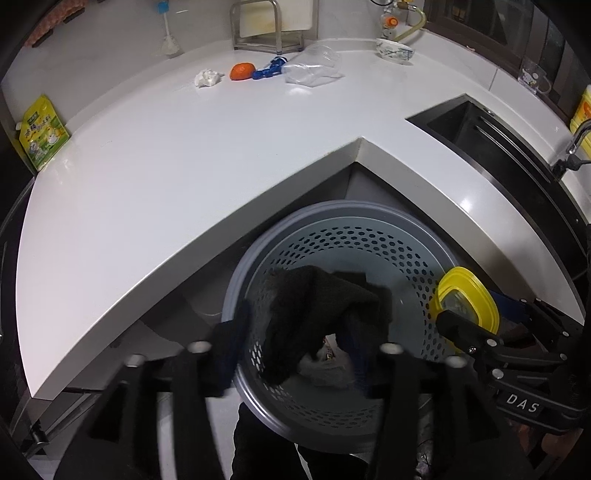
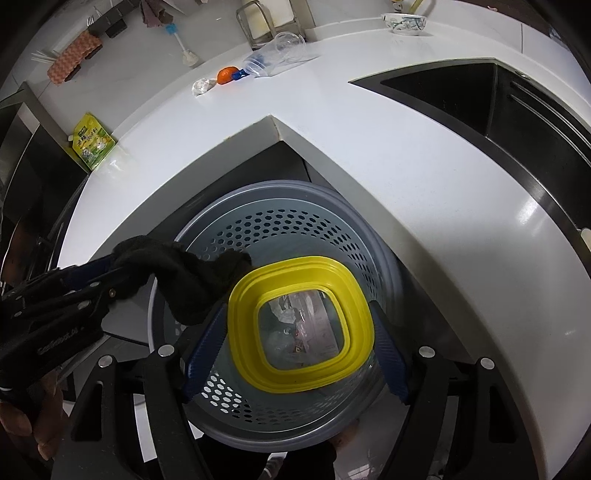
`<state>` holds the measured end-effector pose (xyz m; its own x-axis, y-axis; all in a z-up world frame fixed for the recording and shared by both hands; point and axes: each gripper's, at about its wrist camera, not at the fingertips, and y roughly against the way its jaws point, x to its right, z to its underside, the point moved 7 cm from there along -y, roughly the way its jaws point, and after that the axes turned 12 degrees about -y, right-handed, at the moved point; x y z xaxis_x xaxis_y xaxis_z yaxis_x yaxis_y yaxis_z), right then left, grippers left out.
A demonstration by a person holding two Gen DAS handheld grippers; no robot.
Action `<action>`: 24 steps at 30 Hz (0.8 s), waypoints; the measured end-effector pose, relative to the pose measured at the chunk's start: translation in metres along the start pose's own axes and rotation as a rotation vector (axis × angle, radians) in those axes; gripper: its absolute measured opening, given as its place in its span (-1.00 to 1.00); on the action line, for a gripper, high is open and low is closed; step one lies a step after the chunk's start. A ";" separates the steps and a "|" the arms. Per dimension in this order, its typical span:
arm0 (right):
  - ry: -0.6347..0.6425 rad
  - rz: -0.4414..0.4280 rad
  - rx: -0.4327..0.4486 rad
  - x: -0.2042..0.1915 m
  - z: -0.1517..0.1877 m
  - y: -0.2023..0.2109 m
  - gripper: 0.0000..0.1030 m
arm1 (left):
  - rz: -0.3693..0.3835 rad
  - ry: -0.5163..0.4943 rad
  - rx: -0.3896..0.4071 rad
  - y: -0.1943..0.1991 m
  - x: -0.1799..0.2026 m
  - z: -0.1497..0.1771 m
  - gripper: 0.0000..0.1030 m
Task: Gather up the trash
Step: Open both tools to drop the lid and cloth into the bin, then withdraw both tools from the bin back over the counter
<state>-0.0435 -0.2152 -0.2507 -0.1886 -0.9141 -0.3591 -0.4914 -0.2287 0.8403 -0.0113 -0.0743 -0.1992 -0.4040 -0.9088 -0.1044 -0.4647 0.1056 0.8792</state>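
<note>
A grey perforated trash basket [image 1: 388,218] [image 2: 280,195] stands on the floor below the white counter corner. My left gripper [image 1: 299,339] is over it with its jaws spread; a black cloth [image 1: 314,314] [image 2: 192,280] hangs between them, over the basket. My right gripper [image 2: 295,325] is shut on a yellow-rimmed clear lid [image 2: 299,321] [image 1: 469,295], held over the basket's right side. Wrappers [image 1: 328,365] lie in the basket bottom. On the far counter lie a crumpled tissue [image 1: 207,77], an orange peel [image 1: 242,71], a blue piece [image 1: 269,68] and clear plastic cups [image 1: 314,66].
A yellow-green pouch [image 1: 42,133] stands at the counter's left end. A black sink [image 1: 491,136] is set in the counter at right. A patterned bowl [image 1: 394,50] and a metal rack [image 1: 266,26] stand at the back.
</note>
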 end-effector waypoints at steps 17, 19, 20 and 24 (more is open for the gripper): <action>0.001 0.003 -0.008 0.000 -0.006 0.002 0.46 | -0.024 0.029 0.020 0.011 -0.015 -0.006 0.36; 0.001 0.002 -0.005 -0.002 -0.007 0.004 0.46 | -0.025 0.029 0.026 0.013 -0.017 -0.008 0.36; 0.001 0.000 -0.004 -0.002 -0.007 0.005 0.46 | -0.024 0.028 0.030 0.015 -0.018 -0.010 0.36; 0.002 -0.006 0.000 -0.009 -0.012 0.008 0.46 | -0.030 0.034 0.051 0.023 -0.025 -0.018 0.36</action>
<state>-0.0357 -0.2128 -0.2364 -0.1844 -0.9132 -0.3633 -0.4928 -0.2339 0.8381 0.0020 -0.0565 -0.1684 -0.3623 -0.9251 -0.1139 -0.5165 0.0976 0.8507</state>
